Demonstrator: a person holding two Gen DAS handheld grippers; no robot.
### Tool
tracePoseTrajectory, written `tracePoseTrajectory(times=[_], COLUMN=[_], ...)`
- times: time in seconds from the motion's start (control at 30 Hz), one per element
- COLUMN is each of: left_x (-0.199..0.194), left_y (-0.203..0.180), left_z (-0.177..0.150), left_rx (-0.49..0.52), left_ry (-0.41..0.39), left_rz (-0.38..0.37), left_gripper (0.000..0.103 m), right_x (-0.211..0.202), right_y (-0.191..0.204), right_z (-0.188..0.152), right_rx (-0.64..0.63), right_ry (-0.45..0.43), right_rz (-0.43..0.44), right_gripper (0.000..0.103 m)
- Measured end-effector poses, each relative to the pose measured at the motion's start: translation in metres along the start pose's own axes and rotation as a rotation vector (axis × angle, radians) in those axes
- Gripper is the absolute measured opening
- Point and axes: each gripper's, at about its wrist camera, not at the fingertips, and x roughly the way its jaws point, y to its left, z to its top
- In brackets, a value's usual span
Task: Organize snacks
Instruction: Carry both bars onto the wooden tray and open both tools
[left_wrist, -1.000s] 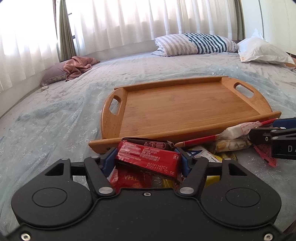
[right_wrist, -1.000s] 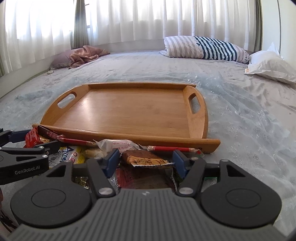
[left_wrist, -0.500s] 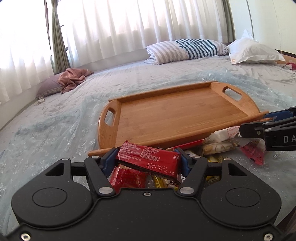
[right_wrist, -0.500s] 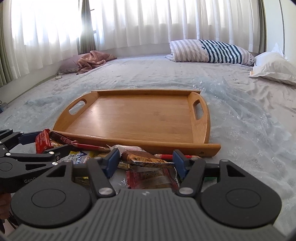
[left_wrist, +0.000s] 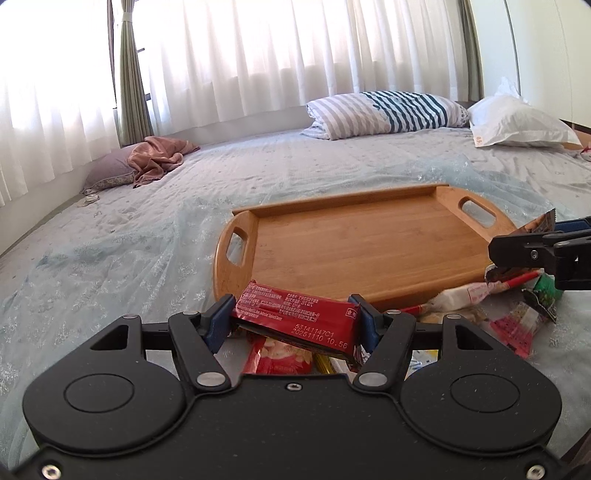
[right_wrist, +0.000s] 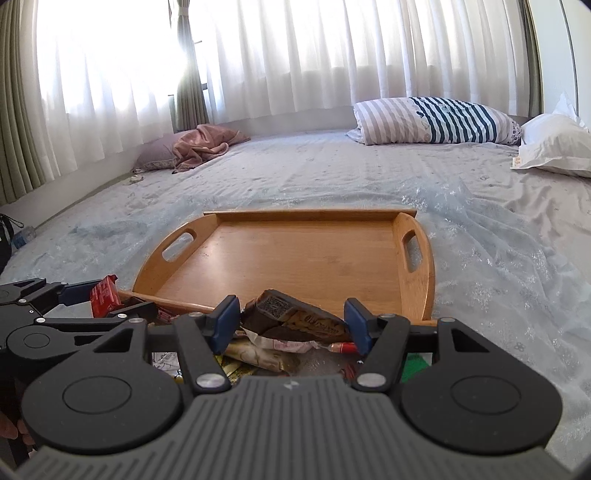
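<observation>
left tongs (left_wrist: 293, 325) clamp red snack bar (left_wrist: 295, 317); right tongs (right_wrist: 291, 325) clamp brown snack (right_wrist: 295, 317).

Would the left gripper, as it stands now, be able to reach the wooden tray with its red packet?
Probably yes: the left gripper holds the red packet just short of the tray, whose near rim looks unobstructed.

a home bedroom, shown by a wide bed (left_wrist: 295, 173) covered in a pale blue patterned sheet that fills most of both views. a striped pillow (left_wrist: 388, 114) and a white pillow (left_wrist: 521, 123) lie at its far side, and a pink blanket (right_wrist: 207, 146) is crumpled on a purple cushion (right_wrist: 157, 153) near the window. sheer white curtains (right_wrist: 295, 59) with green drapes (left_wrist: 133, 77) let in bright daylight.
</observation>
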Motion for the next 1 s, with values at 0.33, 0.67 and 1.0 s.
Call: tracePoseTrajectory(times=[0.33, 0.67, 1.0], left_x=[0.01, 0.041, 0.086], left_y=[0.007, 0.01, 0.009], left_z=[0.015, 0.026, 0.032], left_rx=[-0.01, -0.005, -0.006], left_ry=[-0.04, -0.028, 0.021], left_rz=[0.014, 0.014, 0.015], left_gripper=[0.064, 0.064, 0.064], right_x=[0.017, 0.042, 0.068], right_y=[0.004, -0.007, -0.028], right_z=[0.016, 0.019, 0.017], right_rx=[-0.027, -0.024, -0.02], right_ry=[-0.043, -0.028, 0.005], right_rz=[-0.005, -0.071, -0.152], right_gripper=[0.065, 0.065, 0.065])
